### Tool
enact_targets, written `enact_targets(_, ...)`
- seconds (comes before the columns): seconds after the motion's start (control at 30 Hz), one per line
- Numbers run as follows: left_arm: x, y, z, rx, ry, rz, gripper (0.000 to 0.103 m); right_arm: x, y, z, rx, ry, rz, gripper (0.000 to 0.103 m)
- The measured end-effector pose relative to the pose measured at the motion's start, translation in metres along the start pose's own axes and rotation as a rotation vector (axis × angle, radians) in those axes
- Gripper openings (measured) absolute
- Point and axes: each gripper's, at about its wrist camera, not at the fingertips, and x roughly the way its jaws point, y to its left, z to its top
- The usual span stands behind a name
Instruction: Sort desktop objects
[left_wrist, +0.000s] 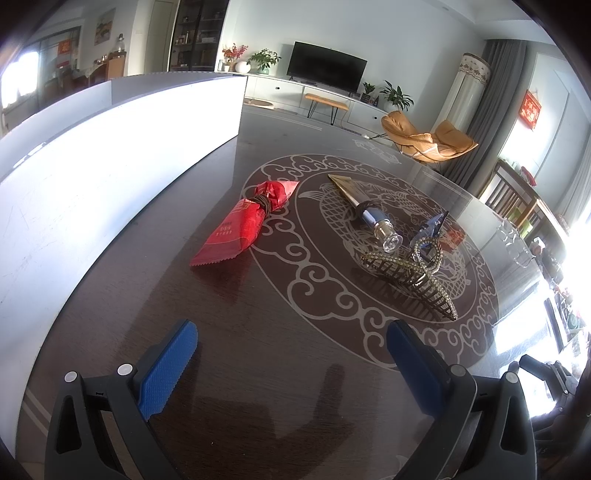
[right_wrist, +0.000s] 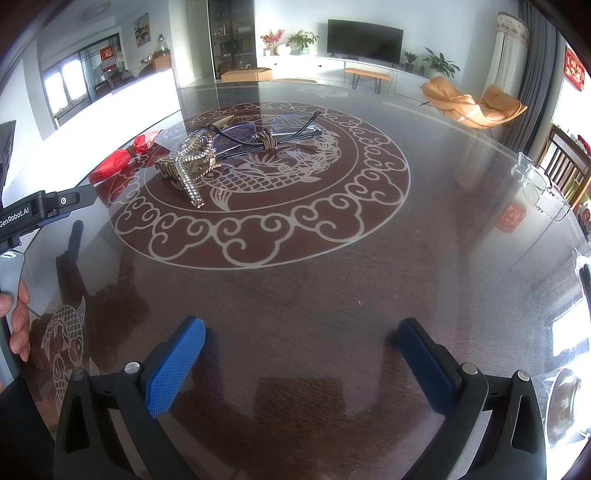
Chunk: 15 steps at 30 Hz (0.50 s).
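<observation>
Glossy glass-topped dark wood table (right_wrist: 332, 295) – shiny red foil packet (left_wrist: 236, 229), rhinestone-studded metal hair claw (left_wrist: 410, 273).

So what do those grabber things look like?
Each gripper, left and right, has two blue bumpy pads on black frames with silver bolts. Seen from the side, the left one's black body reads "GenRobot.AI" in white. A hand holds its grey handle.

The dark brown worktop (right_wrist: 332, 280) bears a pale roundel of scrolled clouds and a fish (right_wrist: 258, 173), on which lie a red packet (left_wrist: 236, 229), a gold rhinestone hair claw (left_wrist: 410, 275) and a gold-and-silver tube (left_wrist: 364, 206), near blue-padded tongs (left_wrist: 291, 365).
</observation>
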Motion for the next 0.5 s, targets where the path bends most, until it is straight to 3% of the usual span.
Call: enact_targets(0.5, -0.0005, -0.0004, 0.0000, 0.001, 0.000, 0.000, 0.103, -0.0004, -0.0015, -0.0006, 0.000, 0.000, 0.000, 0.103)
